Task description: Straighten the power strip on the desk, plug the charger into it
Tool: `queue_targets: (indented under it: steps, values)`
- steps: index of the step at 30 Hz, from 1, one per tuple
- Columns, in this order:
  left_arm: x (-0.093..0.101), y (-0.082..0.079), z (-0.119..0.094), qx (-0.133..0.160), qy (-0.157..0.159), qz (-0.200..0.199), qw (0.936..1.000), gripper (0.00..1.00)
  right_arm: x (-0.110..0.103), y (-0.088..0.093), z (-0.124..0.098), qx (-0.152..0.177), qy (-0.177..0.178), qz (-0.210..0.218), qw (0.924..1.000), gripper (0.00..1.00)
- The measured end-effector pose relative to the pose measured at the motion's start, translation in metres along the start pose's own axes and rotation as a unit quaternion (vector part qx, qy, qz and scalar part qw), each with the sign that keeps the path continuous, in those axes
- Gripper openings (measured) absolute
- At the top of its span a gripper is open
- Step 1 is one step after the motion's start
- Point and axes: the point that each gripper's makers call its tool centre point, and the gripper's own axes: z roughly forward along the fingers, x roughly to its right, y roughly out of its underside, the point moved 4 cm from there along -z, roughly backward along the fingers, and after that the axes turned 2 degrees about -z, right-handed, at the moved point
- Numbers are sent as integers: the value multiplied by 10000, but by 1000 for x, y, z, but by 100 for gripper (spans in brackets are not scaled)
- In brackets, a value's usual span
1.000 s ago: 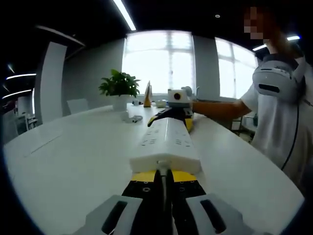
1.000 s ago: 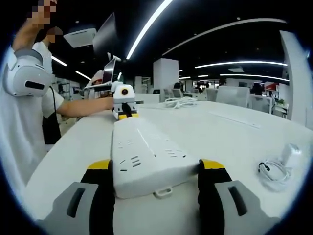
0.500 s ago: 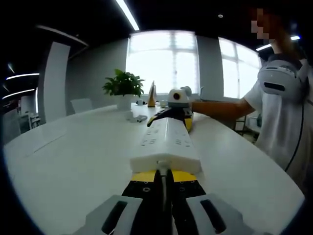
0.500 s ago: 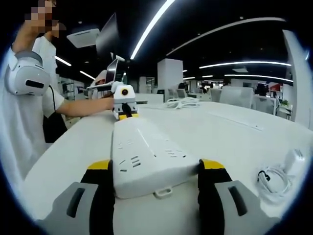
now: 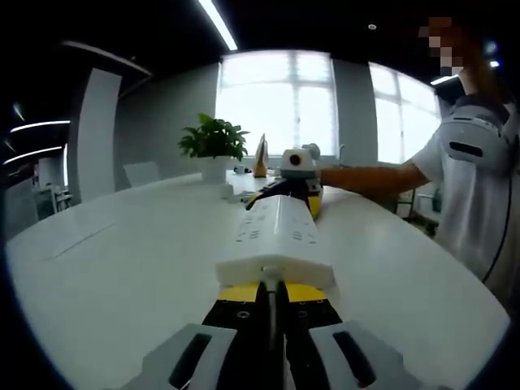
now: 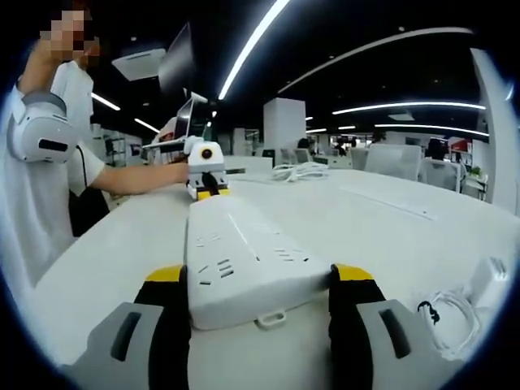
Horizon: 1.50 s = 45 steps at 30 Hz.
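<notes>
Both grippers keep hold of the power strip [image 6: 244, 260]: right gripper [image 6: 256, 305] clamped across one end, left gripper [image 5: 272, 296] pinching the other; background swung slightly, charger [image 6: 479, 280] untouched, so straightening continues

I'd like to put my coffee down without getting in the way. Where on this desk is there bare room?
The widest bare patch of desk lies between the power strip and the potted plant. In the right gripper view, the stretch between the strip and the charger with its coiled cable is also bare. It is crowded along the strip itself, where the left gripper and right gripper flank its ends.
</notes>
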Motion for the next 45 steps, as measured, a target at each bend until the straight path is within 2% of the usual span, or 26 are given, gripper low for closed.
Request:
queue_targets:
  steps: [28,38,45]
  values:
    - [-27,-6,6,6,-47,-50,10000,11,24,-2,6,38,80,22,10000,68]
    - [-47,-8,5,26,-107,-74,9999,11,31,-2,11,34,143,28,9999,68]
    - [-53,-8,5,22,-86,-71,9999,11,36,-1,10,31,169,35,9998,68]
